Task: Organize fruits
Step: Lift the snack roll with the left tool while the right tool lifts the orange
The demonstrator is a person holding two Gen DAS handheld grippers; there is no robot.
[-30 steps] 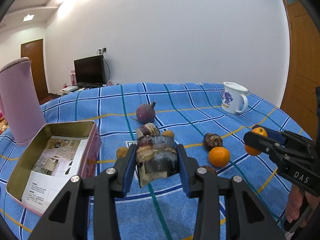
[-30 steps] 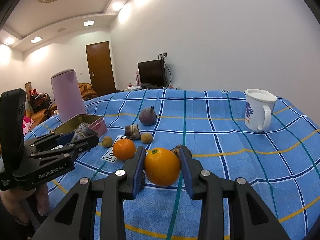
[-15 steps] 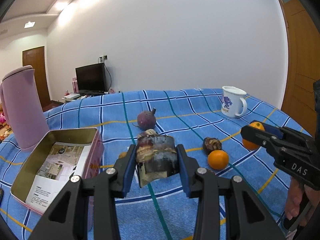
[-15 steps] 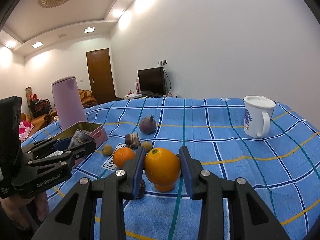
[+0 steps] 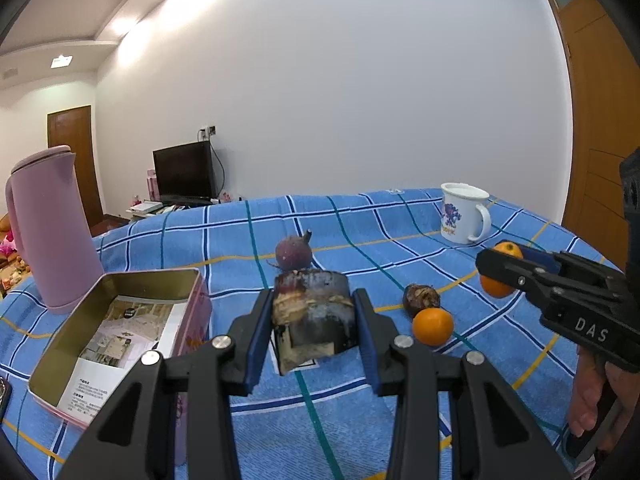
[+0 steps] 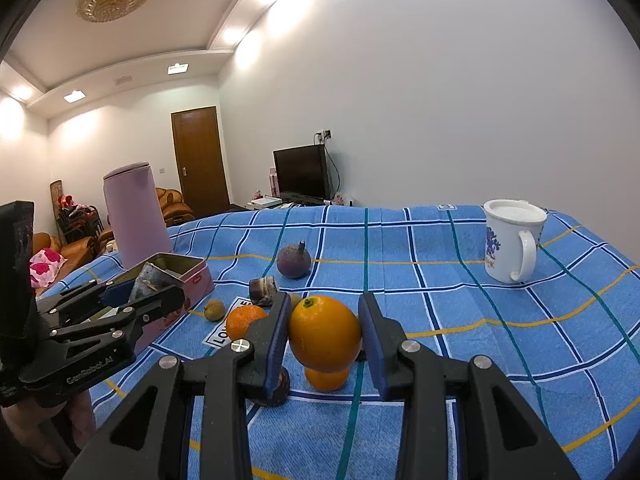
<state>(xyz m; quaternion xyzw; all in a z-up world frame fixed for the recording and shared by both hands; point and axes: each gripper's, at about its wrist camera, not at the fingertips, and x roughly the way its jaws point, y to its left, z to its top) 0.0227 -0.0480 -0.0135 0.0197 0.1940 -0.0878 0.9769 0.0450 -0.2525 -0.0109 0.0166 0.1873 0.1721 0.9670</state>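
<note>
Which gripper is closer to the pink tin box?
Left. The left gripper, clamping a dark chunk, hovers just beside the pink tin box. The right gripper, holding an orange, is farther off.

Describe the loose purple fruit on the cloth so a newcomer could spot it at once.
Start at the white mug on the blue checked cloth, then look across toward the pink tin. Between them sits the purple fruit: round, dull purple, with a short dark stem, unlike the oranges nearer the camera.

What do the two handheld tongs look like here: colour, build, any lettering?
Both are black plastic with angular cut-out arms, silver screws and blue pads inside the fingers. The left tongs read "GenRobot.AI" on the side, seen from the right wrist view; the right tongs read "DAS". No cables or sleeves show.
</note>
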